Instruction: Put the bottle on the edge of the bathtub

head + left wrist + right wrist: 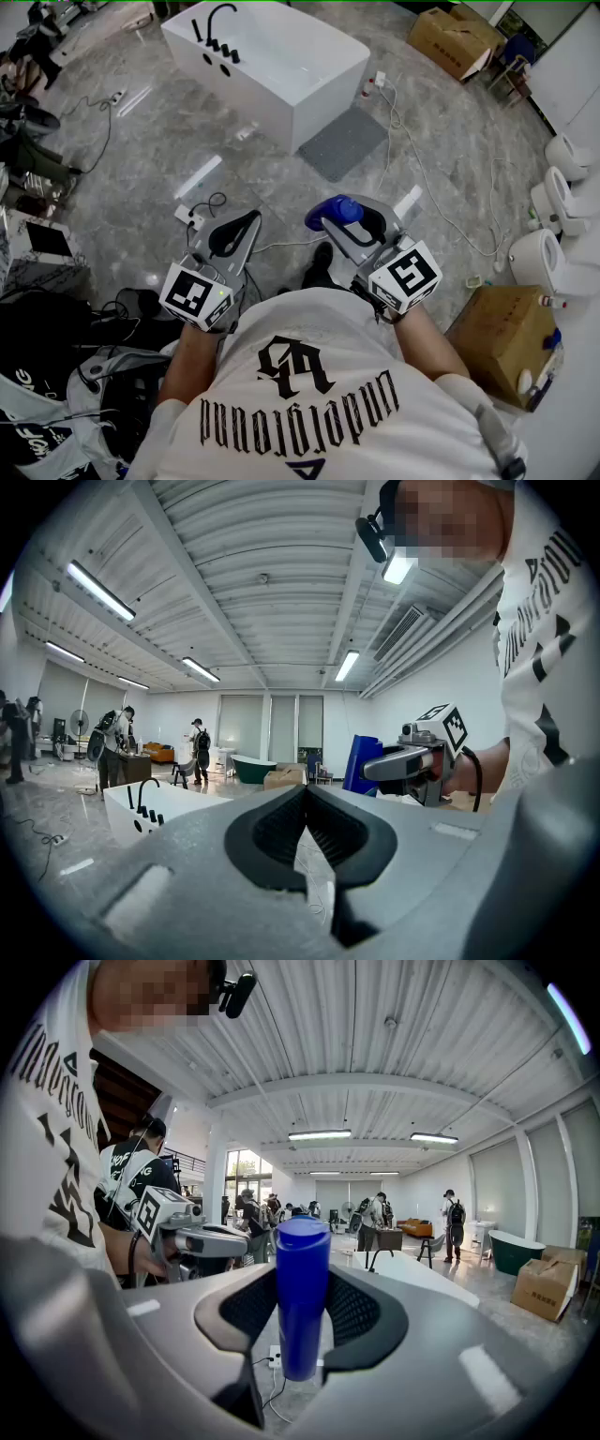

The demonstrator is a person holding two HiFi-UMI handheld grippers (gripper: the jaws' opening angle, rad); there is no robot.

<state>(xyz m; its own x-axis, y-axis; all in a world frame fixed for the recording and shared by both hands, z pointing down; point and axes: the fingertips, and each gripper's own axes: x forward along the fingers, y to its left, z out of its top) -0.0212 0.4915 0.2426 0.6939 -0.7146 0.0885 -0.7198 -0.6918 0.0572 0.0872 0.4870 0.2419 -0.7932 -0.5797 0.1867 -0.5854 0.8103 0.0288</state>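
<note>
A blue bottle [335,211] stands upright between the jaws of my right gripper [328,221], which is shut on it at waist height. In the right gripper view the bottle [302,1297] fills the gap between the dark pads [361,1312]. My left gripper [254,218] is held beside it, shut and with nothing in it; its pad tips meet [306,789]. The white bathtub [319,84] with a black faucet [217,23] stands on the floor well ahead of both grippers. It also shows in the left gripper view [164,810] and the right gripper view [417,1274].
A grey mat [342,142] lies in front of the tub. Cables and a power strip [190,216] cross the marble floor. Cardboard boxes [455,39] [502,333] and white toilets [548,253] line the right side. Several people stand far off [117,747].
</note>
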